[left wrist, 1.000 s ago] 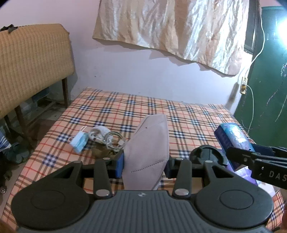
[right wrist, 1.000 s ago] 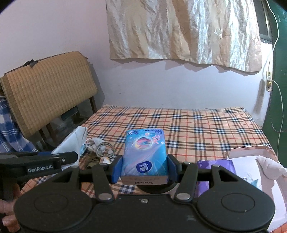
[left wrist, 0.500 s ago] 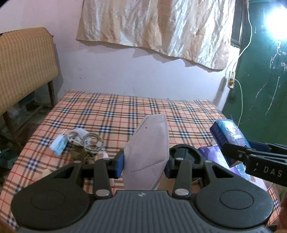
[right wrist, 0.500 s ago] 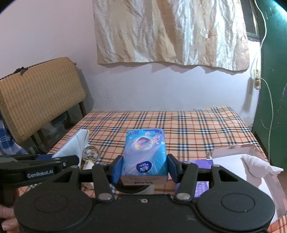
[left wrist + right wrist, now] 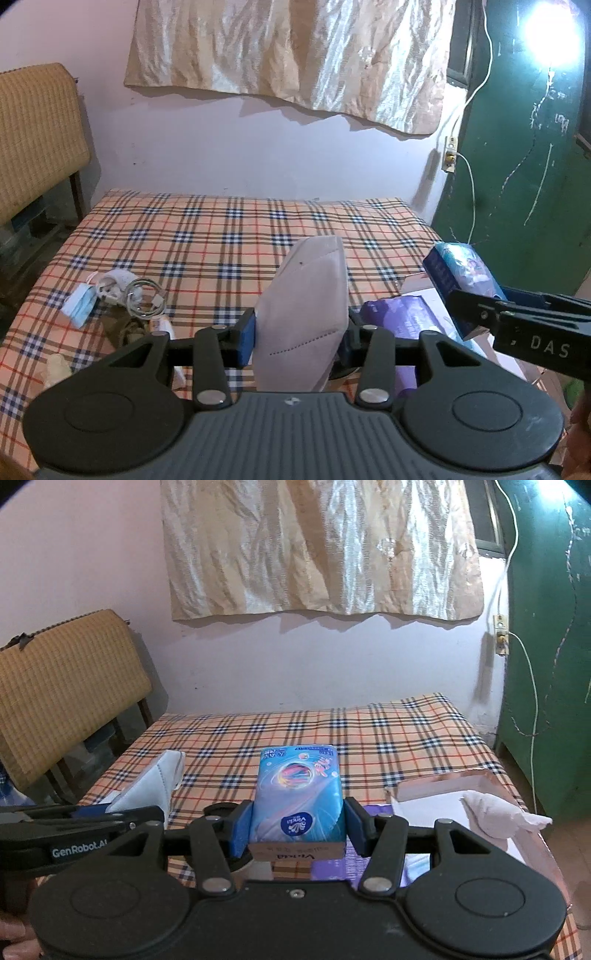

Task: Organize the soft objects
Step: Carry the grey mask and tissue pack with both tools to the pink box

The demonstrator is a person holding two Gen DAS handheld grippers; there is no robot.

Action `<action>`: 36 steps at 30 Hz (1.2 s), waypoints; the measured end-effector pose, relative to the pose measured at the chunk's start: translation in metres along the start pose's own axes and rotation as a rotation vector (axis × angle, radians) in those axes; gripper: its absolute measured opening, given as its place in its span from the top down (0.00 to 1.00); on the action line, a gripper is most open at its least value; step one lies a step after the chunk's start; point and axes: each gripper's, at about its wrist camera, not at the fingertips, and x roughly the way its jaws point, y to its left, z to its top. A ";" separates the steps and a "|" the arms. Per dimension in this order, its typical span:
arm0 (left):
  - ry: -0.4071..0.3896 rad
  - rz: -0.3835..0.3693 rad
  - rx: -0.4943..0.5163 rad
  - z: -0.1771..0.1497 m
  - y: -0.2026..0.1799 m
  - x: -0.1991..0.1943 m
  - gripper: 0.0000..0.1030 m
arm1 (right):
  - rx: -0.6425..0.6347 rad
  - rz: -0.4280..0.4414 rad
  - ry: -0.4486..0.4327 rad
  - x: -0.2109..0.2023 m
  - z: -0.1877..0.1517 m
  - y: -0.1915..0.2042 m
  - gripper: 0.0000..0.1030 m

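Plaid bedding (image 5: pixel 207 236) covers the bed beneath both tools, and over the last second both views have swung toward three o'clock: the chair at nine o'clock has slid partly out of the left view, while the open box (image 5: pixel 448 788) with its purple lining now sits nearer and fuller at four o'clock in the right view. The left tongs (image 5: pixel 297 334) stay clamped on the white folded mask (image 5: pixel 306 314), held upright above the bed. The right tongs (image 5: pixel 297 829) stay clamped on the blue tissue pack (image 5: pixel 298 790). A white cloth wad (image 5: pixel 495 814) already lies in the box. Judging by this drift, both soft items are being carried to the box; the blue surgical mask (image 5: pixel 79 304) and cable coil (image 5: pixel 142 297) remain at ten o'clock, well apart.
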 end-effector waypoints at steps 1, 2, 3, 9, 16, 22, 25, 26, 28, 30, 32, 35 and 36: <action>0.001 -0.003 0.003 0.000 -0.003 0.001 0.57 | 0.004 -0.005 -0.001 0.000 0.000 -0.003 0.39; 0.003 -0.006 0.005 0.000 -0.005 0.002 0.57 | 0.007 -0.008 -0.002 -0.001 0.000 -0.005 0.39; 0.004 -0.010 0.006 0.001 -0.007 0.003 0.57 | 0.010 -0.011 -0.002 -0.001 0.000 -0.007 0.39; 0.011 -0.024 0.018 0.001 -0.018 0.007 0.57 | 0.021 -0.029 -0.001 -0.002 0.000 -0.022 0.39; 0.025 -0.050 0.030 0.001 -0.032 0.016 0.57 | 0.019 -0.056 0.002 -0.002 0.004 -0.039 0.39; 0.035 -0.074 0.047 0.002 -0.048 0.023 0.57 | 0.025 -0.072 0.008 -0.002 0.006 -0.054 0.39; 0.040 -0.086 0.054 0.003 -0.056 0.026 0.57 | 0.025 -0.080 0.010 -0.001 0.007 -0.061 0.39; 0.041 -0.090 0.057 0.003 -0.059 0.028 0.57 | 0.026 -0.082 0.010 -0.001 0.007 -0.064 0.39; 0.044 -0.100 0.064 0.003 -0.064 0.030 0.57 | 0.026 -0.091 0.010 -0.001 0.008 -0.069 0.39; 0.048 -0.113 0.068 0.003 -0.070 0.033 0.57 | 0.029 -0.099 0.010 -0.001 0.009 -0.076 0.39; 0.054 -0.126 0.077 0.003 -0.077 0.036 0.57 | 0.032 -0.106 0.013 -0.001 0.010 -0.083 0.39; 0.062 -0.147 0.085 0.002 -0.086 0.040 0.57 | 0.036 -0.123 0.017 -0.001 0.010 -0.094 0.39; 0.065 -0.155 0.089 0.002 -0.089 0.042 0.57 | 0.039 -0.128 0.018 -0.002 0.010 -0.098 0.39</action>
